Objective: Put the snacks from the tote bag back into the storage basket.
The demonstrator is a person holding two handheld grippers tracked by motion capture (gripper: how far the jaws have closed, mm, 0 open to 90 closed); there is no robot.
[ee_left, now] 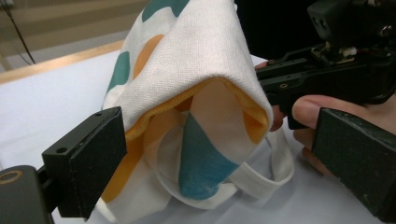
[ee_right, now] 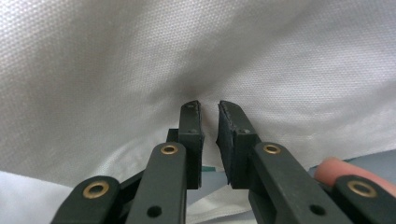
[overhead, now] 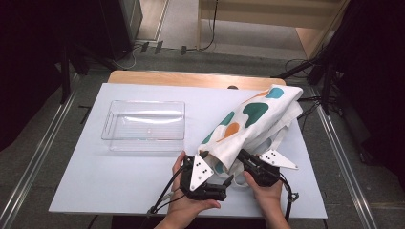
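A white cloth tote bag (overhead: 253, 119) with teal and orange blotches lies at the right of the white table (overhead: 110, 181), its near end raised like a tent. In the left gripper view the bag's mouth (ee_left: 205, 135) gapes, with an orange lining and a handle loop on the table. My left gripper (overhead: 217, 167) is open wide, one jaw on each side of that mouth (ee_left: 224, 158), pads clear of the cloth. My right gripper (overhead: 242, 156) reaches under the raised layer; its jaws (ee_right: 210, 112) stand almost together, tips pinching white cloth (ee_right: 140, 60).
A clear plastic tray (overhead: 143, 125) sits on the table to the left of the bag, with nothing in it. A wooden strip (overhead: 191, 78) runs along the table's far edge. Cables trail from both grippers over the near edge.
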